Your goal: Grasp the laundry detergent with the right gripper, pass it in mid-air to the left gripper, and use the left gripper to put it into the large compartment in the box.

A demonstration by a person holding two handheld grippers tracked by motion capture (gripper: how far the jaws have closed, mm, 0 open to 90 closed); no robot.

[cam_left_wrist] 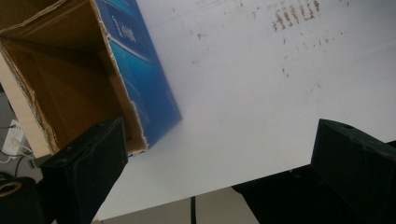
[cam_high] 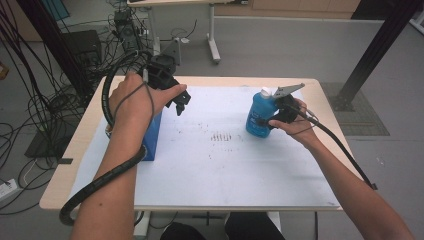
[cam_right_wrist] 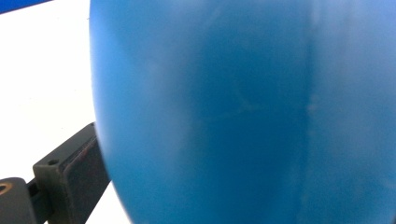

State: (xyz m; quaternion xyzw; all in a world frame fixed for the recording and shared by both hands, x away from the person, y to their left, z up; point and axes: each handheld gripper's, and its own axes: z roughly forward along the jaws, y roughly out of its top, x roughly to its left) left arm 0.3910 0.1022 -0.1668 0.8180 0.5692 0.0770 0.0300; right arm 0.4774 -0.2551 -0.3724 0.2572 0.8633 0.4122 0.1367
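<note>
A blue bottle (cam_high: 259, 118) with a white cap stands upright on the right half of the white mat (cam_high: 225, 170). My right gripper (cam_high: 274, 120) is shut on it from the right side. In the right gripper view the bottle (cam_right_wrist: 243, 112) sits very close, and one black finger (cam_right_wrist: 70, 172) presses its left flank. An open blue carton (cam_high: 152, 135) stands at the mat's left edge, partly hidden by the left forearm. My left gripper (cam_high: 179, 103) hovers open just beyond and right of it. Its view looks down past the carton's brown inside (cam_left_wrist: 60, 79), with nothing between the fingers (cam_left_wrist: 88, 163).
Dark smudges (cam_high: 222, 136) mark the middle of the mat. Cables and equipment (cam_high: 55, 95) crowd the floor at the left. Another table's legs (cam_high: 214, 47) stand behind, and a black frame post (cam_high: 375, 50) rises at the right.
</note>
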